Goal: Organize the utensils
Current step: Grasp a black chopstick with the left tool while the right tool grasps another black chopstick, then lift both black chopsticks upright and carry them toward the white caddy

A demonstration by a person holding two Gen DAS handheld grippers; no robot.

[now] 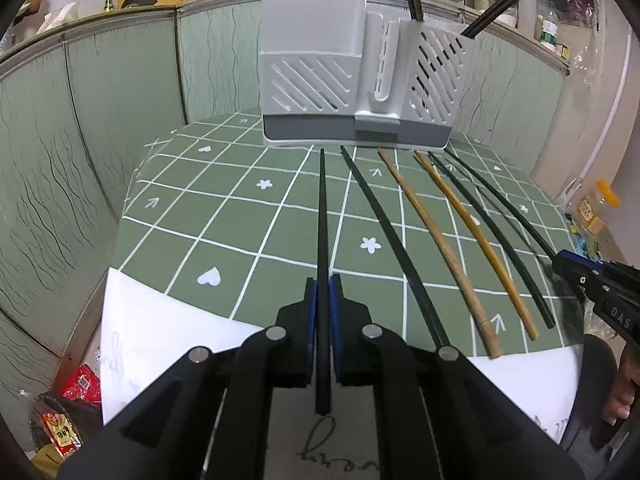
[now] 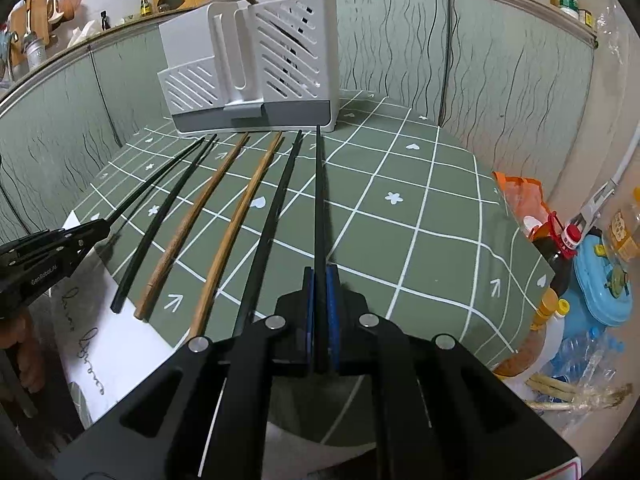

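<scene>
Six long chopsticks are lying in a fanned row on the green grid-patterned surface (image 1: pixel 224 216), tips toward the white and grey slotted plastic utensil holder (image 1: pixel 320 92): four black and two brown wooden. The left gripper (image 1: pixel 322 292) is pinching the leftmost black chopstick (image 1: pixel 322 208), its jaws closed tight on the shaft with the butt end sticking out behind the blue pads. The right gripper (image 2: pixel 321 284) is likewise clamping the rightmost black chopstick (image 2: pixel 319 200), jaws fully closed on it. Between them are lying the second black chopstick (image 1: pixel 376 216), the two brown wooden chopsticks (image 1: pixel 436 236) and the third black chopstick (image 1: pixel 496 232), all untouched. Two more dark sticks are standing in the holder's right compartment. White paper sheets (image 1: pixel 160 328) are lying at the near edge of the surface.
</scene>
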